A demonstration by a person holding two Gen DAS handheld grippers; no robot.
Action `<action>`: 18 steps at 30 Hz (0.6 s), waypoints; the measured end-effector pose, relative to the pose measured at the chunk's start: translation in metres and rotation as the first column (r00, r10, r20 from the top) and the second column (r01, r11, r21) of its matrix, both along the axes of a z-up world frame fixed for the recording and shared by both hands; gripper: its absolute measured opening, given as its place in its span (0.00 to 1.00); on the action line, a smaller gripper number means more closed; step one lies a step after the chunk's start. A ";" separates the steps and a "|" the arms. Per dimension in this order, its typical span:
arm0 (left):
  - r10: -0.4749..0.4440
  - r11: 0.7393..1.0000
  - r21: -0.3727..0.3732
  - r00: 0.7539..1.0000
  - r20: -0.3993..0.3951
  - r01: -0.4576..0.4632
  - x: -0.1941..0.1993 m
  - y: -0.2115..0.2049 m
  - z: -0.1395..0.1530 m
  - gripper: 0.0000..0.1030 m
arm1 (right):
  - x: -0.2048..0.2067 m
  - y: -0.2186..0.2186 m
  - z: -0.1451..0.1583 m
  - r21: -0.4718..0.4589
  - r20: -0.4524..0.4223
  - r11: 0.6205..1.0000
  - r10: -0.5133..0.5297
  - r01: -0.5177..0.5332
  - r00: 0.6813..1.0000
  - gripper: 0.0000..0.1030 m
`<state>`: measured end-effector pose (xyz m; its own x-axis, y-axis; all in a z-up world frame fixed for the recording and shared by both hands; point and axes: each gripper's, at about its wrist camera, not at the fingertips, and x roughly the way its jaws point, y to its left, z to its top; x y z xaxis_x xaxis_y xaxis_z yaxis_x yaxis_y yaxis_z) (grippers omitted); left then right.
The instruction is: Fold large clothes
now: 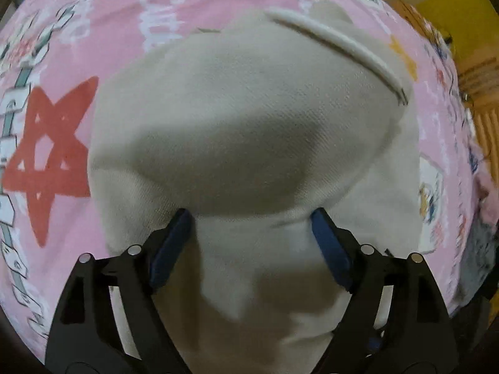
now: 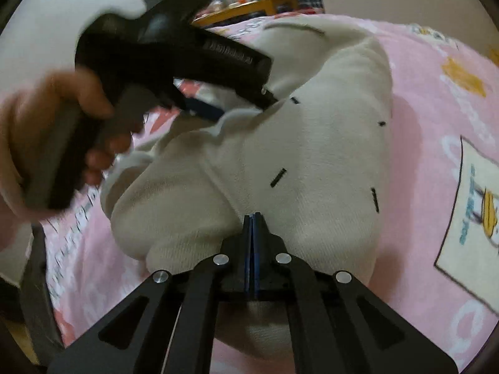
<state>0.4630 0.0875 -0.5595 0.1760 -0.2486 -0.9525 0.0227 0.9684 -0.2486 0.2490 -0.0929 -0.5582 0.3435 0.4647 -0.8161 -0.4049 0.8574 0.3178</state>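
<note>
- A cream garment [image 1: 249, 118], thick and ribbed like a sweatshirt, lies bunched on a pink printed bedcover [image 1: 131, 15] that fills both views.
- In the left wrist view the left gripper [image 1: 251, 218] points steeply down at the cloth, its 2 blue-padded fingers [image 1: 170, 249] spread wide.
- A rounded fold of the garment bulges between and just past the fingertips; the pads do not press on it, so nothing is clamped there.
- A ribbed band [image 1: 336, 46] of the same garment curves across the top of the heap in that view.
- A red star print [image 1: 50, 155] shows on the cover to the left of the cloth.
- In the right wrist view the right gripper [image 2: 253, 218] has its 2 fingers closed flat together, the tips buried in the near edge of the garment [image 2: 312, 143].
- Cloth bunches around the closed tips; whether a layer is pinched between the pads cannot be told.
- Short black stitch marks [image 2: 278, 177] dot the cream fabric.
- A person's hand [image 2: 46, 131], blurred, grips the handle of the left gripper [image 2: 218, 112] at the garment's far side.
- A yellow table [image 2: 249, 6] with small items stands beyond the bed.
</note>
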 end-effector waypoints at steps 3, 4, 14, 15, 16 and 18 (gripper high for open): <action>0.000 1.000 0.010 1.000 0.014 0.000 -0.010 -0.001 0.027 0.77 | 0.002 -0.012 0.013 0.077 -0.046 0.995 -0.055 0.059 0.997 0.02; -0.002 1.000 0.014 1.000 0.022 0.002 -0.014 0.000 0.036 0.77 | 0.003 -0.019 0.021 0.105 -0.053 0.991 -0.075 0.080 0.996 0.04; -0.091 0.972 0.224 0.990 0.105 0.066 -0.090 0.014 0.069 0.80 | 0.025 -0.052 0.054 0.132 0.085 0.952 -0.288 0.275 0.954 0.36; -0.055 0.983 0.182 0.994 0.099 0.036 -0.091 0.023 0.054 0.80 | 0.028 -0.047 0.044 0.100 0.070 0.953 -0.294 0.286 0.953 0.36; -0.027 0.990 0.141 0.994 0.106 0.012 -0.096 0.032 0.044 0.80 | 0.032 -0.038 0.034 0.084 0.062 0.952 -0.300 0.294 0.952 0.35; 0.020 0.998 0.050 0.986 0.165 -0.028 -0.111 0.047 0.019 0.81 | 0.031 -0.034 0.023 0.002 0.108 0.949 -0.314 0.316 0.943 0.33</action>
<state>0.3519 0.1349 -0.5406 0.3370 -0.1936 -0.9214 0.0356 0.9806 -0.1930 0.2799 -0.1268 -0.5355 0.5549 0.3068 -0.7733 -0.1436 0.9509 0.2741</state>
